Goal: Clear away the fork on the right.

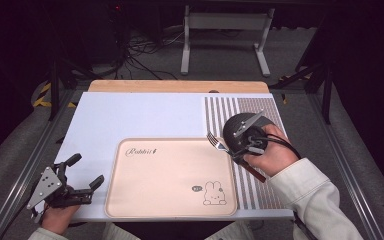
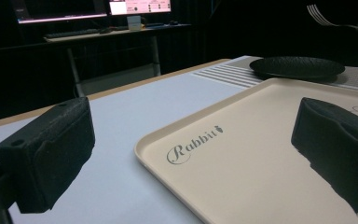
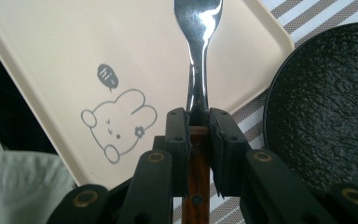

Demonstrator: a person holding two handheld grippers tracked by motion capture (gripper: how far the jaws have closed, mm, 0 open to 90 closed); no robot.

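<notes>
High view: beige tray [image 1: 170, 175] bare; right claw [image 1: 230, 146] clamps fork [image 1: 214, 140].

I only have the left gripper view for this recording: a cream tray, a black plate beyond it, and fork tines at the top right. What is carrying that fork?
Observer: The right tool is shut on the fork, its jaws clamped where the metal neck meets the wooden handle.
Operator: Where is the fork relative to the tray?
Observer: In the high view its tines sit over the tray's right edge, beside the black plate.
Operator: Anything printed on the tray besides the script?
Observer: A rabbit drawing with a "hi" bubble in the corner near the person.
Operator: And my own tool?
Observer: The left tool is open, left of the tray.
</notes>
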